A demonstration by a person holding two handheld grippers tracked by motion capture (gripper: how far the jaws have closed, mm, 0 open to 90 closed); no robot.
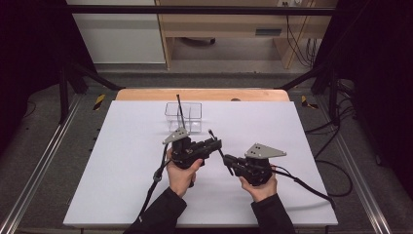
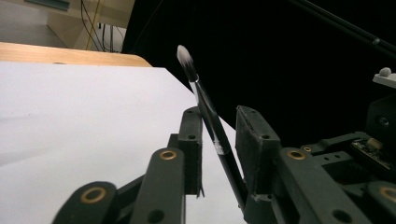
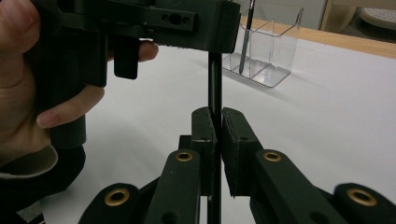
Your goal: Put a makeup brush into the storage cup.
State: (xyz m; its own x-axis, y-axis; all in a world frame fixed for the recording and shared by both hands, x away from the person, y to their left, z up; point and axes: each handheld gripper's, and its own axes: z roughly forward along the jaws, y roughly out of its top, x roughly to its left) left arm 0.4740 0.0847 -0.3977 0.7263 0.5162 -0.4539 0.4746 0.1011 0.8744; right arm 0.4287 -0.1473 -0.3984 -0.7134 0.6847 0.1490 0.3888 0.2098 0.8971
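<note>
A thin black brush (image 1: 220, 150) with a pale bristle tip (image 2: 183, 55) is held above the white table. My right gripper (image 3: 218, 116) is shut on its handle (image 3: 215, 79), the pads pressed on both sides. My left gripper (image 2: 219, 114) reaches in from the left, and the same brush (image 2: 210, 121) runs up between its pads. A gap shows between the handle and the left pad (image 2: 194, 149), so this gripper stands open around it. In the high view the left gripper (image 1: 216, 143) and the right gripper (image 1: 229, 163) meet at the table's middle.
A clear two-compartment box (image 1: 195, 119) stands toward the back of the white table sheet (image 1: 122, 170), with another dark brush (image 1: 180, 109) upright in its left compartment. Beyond the sheet lies the wooden table edge (image 1: 146, 94). A black frame and cables flank the table.
</note>
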